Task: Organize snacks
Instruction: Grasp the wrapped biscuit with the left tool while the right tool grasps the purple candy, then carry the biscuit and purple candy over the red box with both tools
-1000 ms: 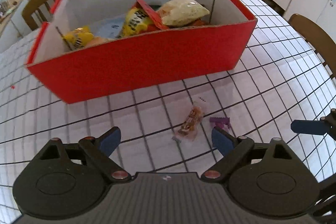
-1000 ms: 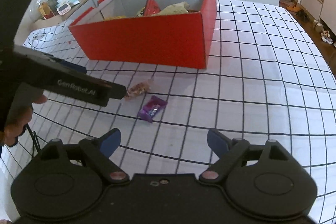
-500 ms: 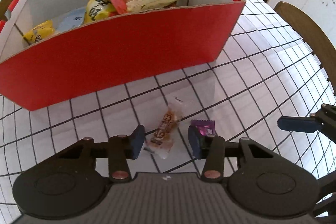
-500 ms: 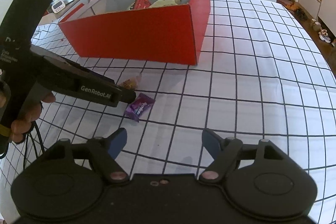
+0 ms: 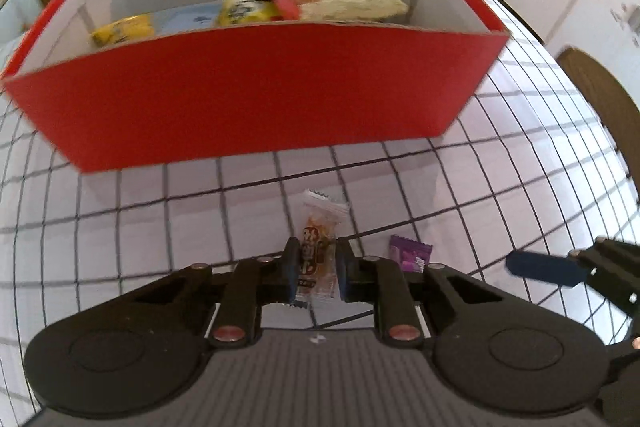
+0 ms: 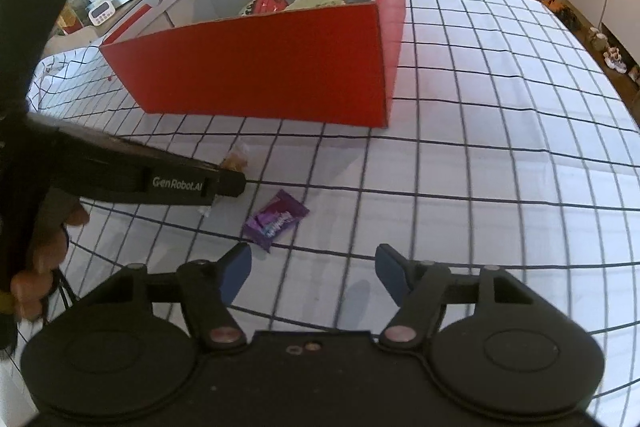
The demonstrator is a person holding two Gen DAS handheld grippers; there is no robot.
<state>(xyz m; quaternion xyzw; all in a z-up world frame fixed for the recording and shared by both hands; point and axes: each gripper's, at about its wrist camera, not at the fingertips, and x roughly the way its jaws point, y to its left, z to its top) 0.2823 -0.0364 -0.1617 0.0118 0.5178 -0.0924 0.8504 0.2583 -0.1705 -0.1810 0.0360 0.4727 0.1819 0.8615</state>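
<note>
— Which step was it?

— Picking up. My left gripper was low over the checked surface, jaws clenched on the clear snack packet before the red box.

— Next?

— I judged: lift, drop it in. My right gripper hovered released near the purple candy.

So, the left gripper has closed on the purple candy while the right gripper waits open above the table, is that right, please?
Not quite: the left gripper has closed on the orange snack packet, not the purple candy, which lies loose on the tablecloth beside it. The left wrist view shows this. The right gripper is indeed open above the table.
</note>
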